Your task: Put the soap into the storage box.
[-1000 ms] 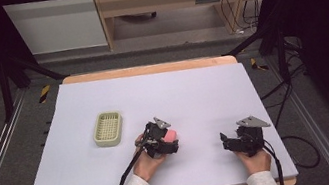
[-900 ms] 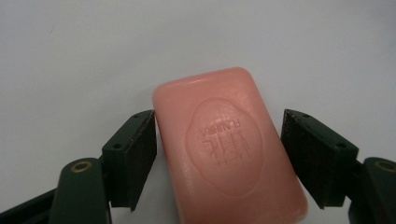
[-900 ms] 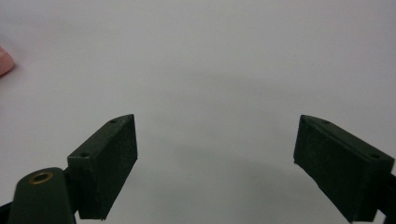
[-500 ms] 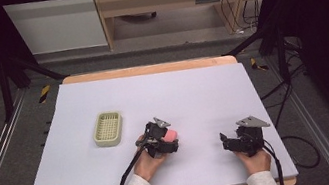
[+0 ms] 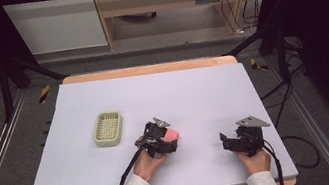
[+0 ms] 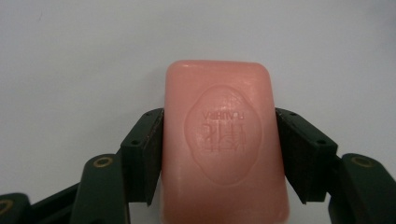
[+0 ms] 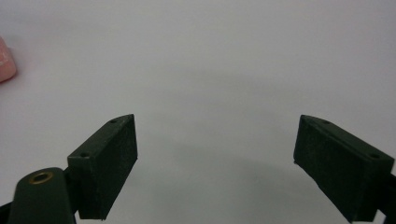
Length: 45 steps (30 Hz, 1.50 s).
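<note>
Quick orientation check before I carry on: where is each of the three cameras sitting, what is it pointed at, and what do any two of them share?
High view: above the person's side, looking forward and down on the table; forearms, both hand-held grippers, soap dish.
Left gripper view: rides the left hand-held gripper, looking along jaws pressed on the pink soap bar.
Right gripper view: rides the right hand-held gripper, jaws apart over bare table.
Shared: the soap shows in all three, at the right gripper view's left edge.
</note>
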Motion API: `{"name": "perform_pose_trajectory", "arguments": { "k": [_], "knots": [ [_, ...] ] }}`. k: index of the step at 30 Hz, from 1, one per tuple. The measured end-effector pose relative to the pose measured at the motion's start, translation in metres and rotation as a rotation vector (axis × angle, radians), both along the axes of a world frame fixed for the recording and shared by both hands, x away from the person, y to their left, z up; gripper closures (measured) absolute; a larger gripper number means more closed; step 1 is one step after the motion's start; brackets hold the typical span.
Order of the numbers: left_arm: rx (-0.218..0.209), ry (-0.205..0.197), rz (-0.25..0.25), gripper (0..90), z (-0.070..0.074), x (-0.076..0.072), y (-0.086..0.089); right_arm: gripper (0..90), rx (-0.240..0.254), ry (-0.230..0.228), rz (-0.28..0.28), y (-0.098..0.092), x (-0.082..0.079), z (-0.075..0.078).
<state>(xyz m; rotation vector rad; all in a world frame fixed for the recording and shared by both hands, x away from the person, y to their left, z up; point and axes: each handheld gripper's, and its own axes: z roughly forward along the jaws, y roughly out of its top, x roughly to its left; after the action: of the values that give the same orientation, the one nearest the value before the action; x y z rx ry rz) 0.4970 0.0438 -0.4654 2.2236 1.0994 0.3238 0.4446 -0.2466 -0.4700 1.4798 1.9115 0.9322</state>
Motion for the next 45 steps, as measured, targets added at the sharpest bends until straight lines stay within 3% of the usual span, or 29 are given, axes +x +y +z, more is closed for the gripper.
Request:
{"name": "perform_pose_trajectory", "arguments": {
  "k": [18,29,39,45],
  "knots": [
    [0.024,0.021,-0.003,36.8,0.002,0.002,-0.003,13.7,0.003,0.004,0.001,0.000,0.000,0.000],
    [-0.002,0.021,-0.017,36.9,0.011,-0.002,0.003,13.7,0.005,-0.002,0.000,-0.002,0.000,0.001],
    [0.004,-0.005,-0.042,36.9,0.029,-0.009,0.021,13.7,0.009,-0.004,-0.004,-0.002,-0.001,0.002],
    [-0.020,-0.032,-0.027,36.9,0.042,-0.015,0.041,13.7,0.009,-0.003,-0.004,-0.002,-0.001,0.001]
  ]
}}
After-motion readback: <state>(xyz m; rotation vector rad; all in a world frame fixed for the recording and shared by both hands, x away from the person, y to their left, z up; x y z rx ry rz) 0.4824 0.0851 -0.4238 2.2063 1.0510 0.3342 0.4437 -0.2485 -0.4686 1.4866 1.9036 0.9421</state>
